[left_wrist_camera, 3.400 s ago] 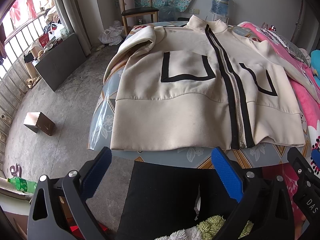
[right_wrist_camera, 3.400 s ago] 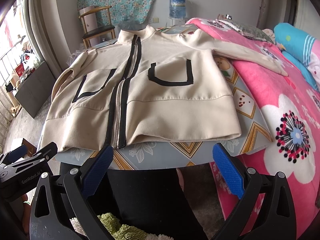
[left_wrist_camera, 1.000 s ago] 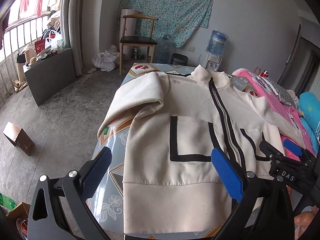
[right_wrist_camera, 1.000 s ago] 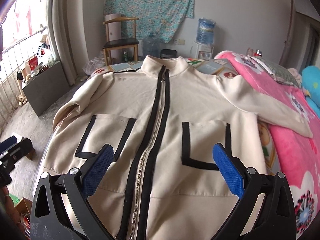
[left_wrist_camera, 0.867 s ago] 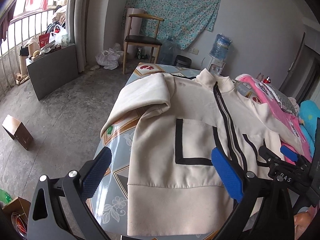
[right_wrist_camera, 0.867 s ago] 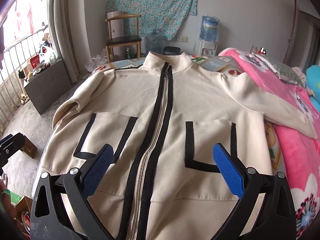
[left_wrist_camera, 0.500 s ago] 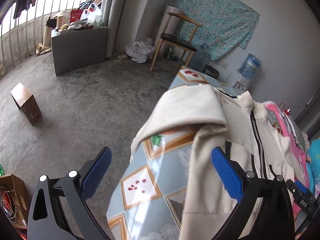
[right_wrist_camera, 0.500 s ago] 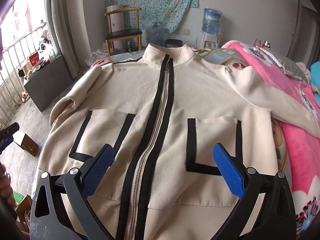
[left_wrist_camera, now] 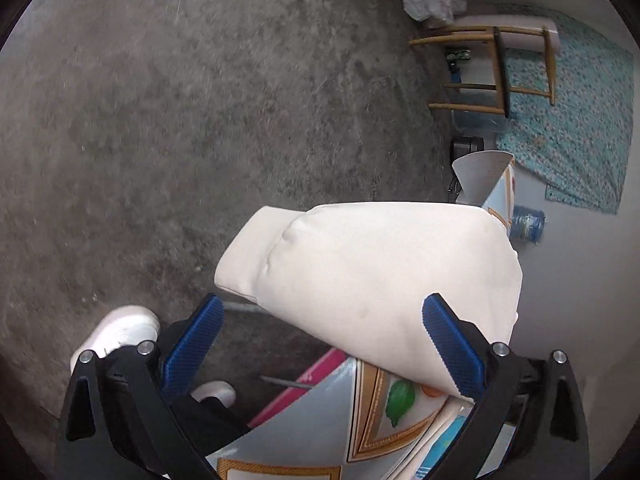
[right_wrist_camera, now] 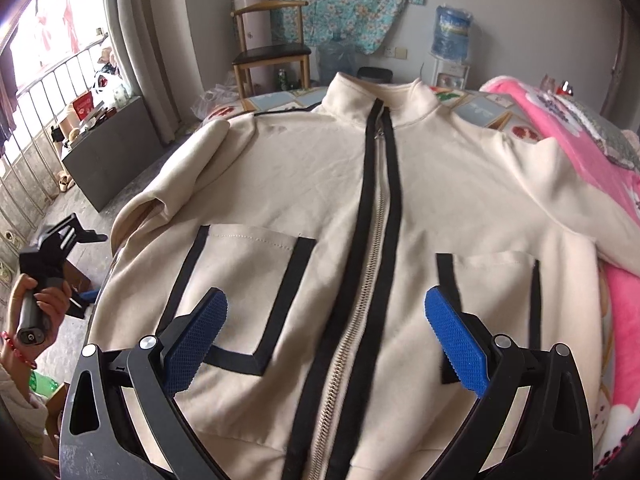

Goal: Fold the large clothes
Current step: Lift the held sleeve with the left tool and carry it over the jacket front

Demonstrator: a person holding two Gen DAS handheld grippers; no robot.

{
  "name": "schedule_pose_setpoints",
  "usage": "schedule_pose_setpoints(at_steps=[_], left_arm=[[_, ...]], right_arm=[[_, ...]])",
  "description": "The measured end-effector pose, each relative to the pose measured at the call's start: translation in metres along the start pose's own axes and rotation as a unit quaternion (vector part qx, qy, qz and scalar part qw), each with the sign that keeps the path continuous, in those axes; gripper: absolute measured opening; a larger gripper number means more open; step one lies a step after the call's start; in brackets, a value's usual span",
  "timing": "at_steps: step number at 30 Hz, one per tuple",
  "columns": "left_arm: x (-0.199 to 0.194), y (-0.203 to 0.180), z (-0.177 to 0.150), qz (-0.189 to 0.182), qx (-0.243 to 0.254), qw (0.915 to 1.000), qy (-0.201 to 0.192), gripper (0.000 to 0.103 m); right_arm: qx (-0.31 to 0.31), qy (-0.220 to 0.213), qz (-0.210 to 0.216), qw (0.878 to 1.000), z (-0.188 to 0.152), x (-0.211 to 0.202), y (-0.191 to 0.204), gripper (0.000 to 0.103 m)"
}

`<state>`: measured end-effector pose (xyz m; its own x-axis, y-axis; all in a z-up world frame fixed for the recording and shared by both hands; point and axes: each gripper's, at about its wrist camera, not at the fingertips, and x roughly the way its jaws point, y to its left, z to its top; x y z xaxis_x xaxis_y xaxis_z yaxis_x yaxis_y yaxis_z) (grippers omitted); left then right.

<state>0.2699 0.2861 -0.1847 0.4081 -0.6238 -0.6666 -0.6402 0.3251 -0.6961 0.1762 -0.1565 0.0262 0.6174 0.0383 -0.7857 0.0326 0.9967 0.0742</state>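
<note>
Jacket: cream zip-front jacket with black trim point(right_wrist_camera: 360, 208) lies flat, front up, on the tiled-pattern worktop point(left_wrist_camera: 384, 412), ready for folding.
Left gripper point(left_wrist_camera: 320, 344): released, aimed at the overhanging sleeve point(left_wrist_camera: 360, 272).
Right gripper point(right_wrist_camera: 326, 336): released, hovering over the chest.

**Patterned table under a cream jacket**

Table point(right_wrist_camera: 276, 101) covered in a blue-grey cloth with orange diamond borders, showing bare only at the edges. Lying flat on it, zip up: a cream jacket point(right_wrist_camera: 340, 200), collar toward 12 o'clock, hem toward 6. Folded sleeve point(left_wrist_camera: 372, 280) hanging past the table's corner point(left_wrist_camera: 384, 412) above grey concrete floor point(left_wrist_camera: 200, 120).
</note>
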Motion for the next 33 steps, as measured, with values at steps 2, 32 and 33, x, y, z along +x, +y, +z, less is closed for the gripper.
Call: schedule_pose_setpoints(at_steps=[2,32,33], left_arm=[[0.015,0.012,0.008,-0.013,-0.034,0.9988,0.034,0.098],[0.066,0.049,0.069,-0.066,-0.159,0.984,0.046,0.0],[0.058,0.044,0.07,-0.063,-0.147,0.9865,0.037,0.0]], right_arm=[[0.0,0.002,0.0,1.0,0.002,0.002,0.003,0.096],[-0.02,-0.014,0.005,1.0,0.013,0.02,0.027,0.096],[-0.018,-0.016,0.006,1.0,0.013,0.018,0.026,0.096]])
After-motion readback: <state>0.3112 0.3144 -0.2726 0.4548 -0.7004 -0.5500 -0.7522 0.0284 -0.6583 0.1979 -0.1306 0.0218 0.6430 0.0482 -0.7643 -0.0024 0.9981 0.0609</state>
